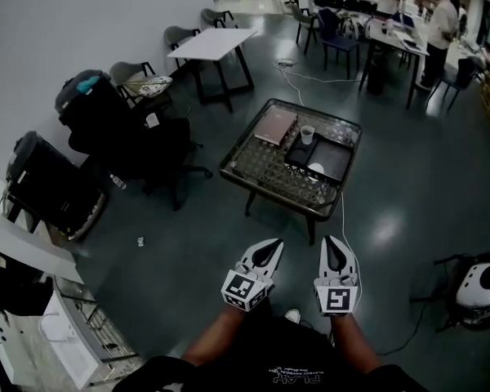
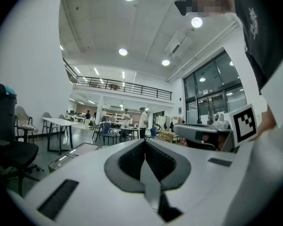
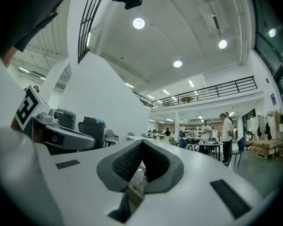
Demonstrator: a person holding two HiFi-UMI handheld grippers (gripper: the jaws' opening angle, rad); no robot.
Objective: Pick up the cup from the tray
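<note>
In the head view a clear cup [image 1: 308,134] stands upright on a black tray [image 1: 335,160] on a low glass table [image 1: 265,174] some way ahead of me. A small white round thing [image 1: 316,169] lies on the tray's near edge. My left gripper [image 1: 270,246] and right gripper [image 1: 331,242] hang side by side close to my body, well short of the table, both shut and empty. The left gripper view shows its jaws [image 2: 145,142] meeting with nothing between them. In the right gripper view the tips [image 3: 142,142] also meet.
A brown notebook [image 1: 276,126] lies on the table left of the tray. Black office chairs [image 1: 122,129] and bags stand at the left, a white table [image 1: 212,43] behind. A white domed device [image 1: 482,288] sits on the floor at the right. A cable [image 1: 343,219] runs from the table.
</note>
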